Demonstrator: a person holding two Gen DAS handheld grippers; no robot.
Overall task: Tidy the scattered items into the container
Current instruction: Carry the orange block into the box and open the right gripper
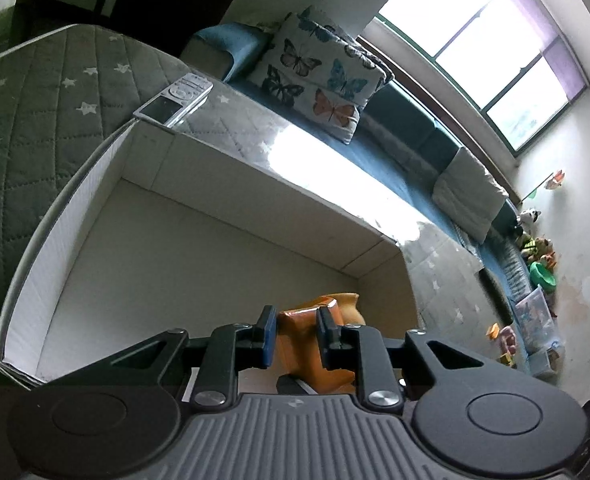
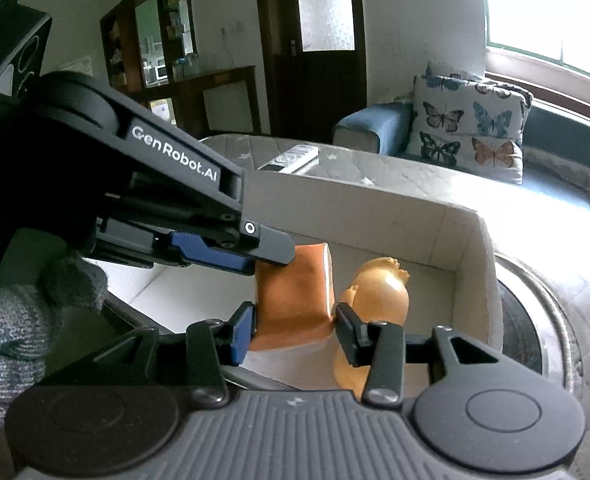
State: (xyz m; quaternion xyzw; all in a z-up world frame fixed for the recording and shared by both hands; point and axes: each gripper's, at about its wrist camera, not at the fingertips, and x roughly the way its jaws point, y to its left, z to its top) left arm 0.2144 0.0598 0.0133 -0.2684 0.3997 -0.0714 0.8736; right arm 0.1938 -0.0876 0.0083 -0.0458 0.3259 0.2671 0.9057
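Note:
An orange-brown toy block [image 2: 291, 292] hangs over the near part of a white cardboard box [image 2: 471, 264]. My right gripper [image 2: 295, 324] is shut on it, a pad against each of its lower sides. My left gripper [image 2: 273, 256] reaches in from the left and grips the block's top; in the left wrist view my left gripper [image 1: 297, 330] is shut with the block [image 1: 303, 360] between its blue pads. A yellow doll-like figure [image 2: 379, 304] rests inside the box, just right of the block. The box [image 1: 75, 208] looks otherwise bare inside.
A white remote control [image 1: 175, 98] lies on the grey star-quilted cover [image 1: 35, 120] beyond the box's far corner. A butterfly cushion [image 1: 315, 80] rests on the blue sofa behind. A round metal basin [image 2: 535, 320] sits right of the box. A gloved hand [image 2: 15, 320] holds the left gripper.

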